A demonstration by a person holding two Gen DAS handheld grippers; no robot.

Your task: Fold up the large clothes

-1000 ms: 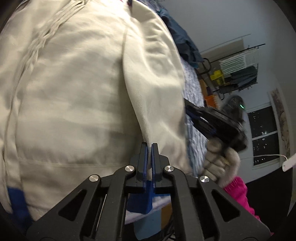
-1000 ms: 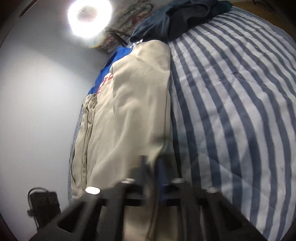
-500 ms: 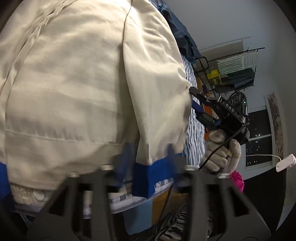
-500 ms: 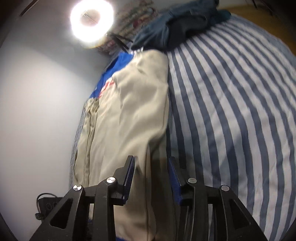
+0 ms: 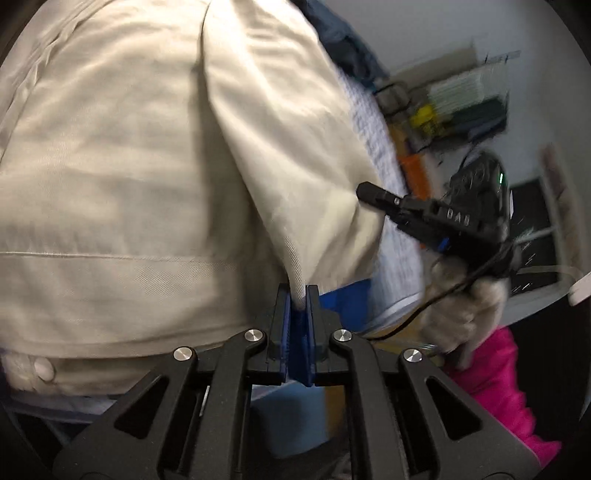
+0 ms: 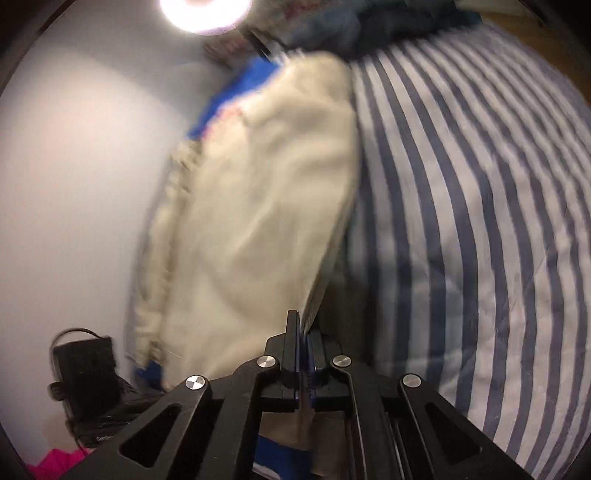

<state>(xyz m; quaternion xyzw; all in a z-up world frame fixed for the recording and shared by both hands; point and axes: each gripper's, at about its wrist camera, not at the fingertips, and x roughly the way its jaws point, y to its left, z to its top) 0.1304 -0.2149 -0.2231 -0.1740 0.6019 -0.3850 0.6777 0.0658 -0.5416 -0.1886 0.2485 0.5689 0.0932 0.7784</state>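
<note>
A bed (image 6: 480, 221) with a blue-and-white striped cover fills the room's foreground, against a pale wall (image 6: 74, 184) under a bright round lamp (image 6: 207, 11). A large cream garment (image 5: 129, 166) with blue trim lies along the bed's wall side, spreading ahead of both tools.

The left hand-held gripper (image 5: 297, 295) is clenched on a fold at the garment's near hem, blue trim between its fingers. To its right, the right hand-held gripper (image 5: 369, 192), held in a gloved hand (image 5: 465, 314) above a pink sleeve (image 5: 498, 387), meets the garment's right edge. In its own view its jaws are shut on that edge. Beyond it stands a blurred rack (image 5: 465, 107) of stored items. Dark clothes (image 6: 369, 26) lie heaped at the bed's far end. A black box (image 6: 86, 373) sits low, left of the right tool.
</note>
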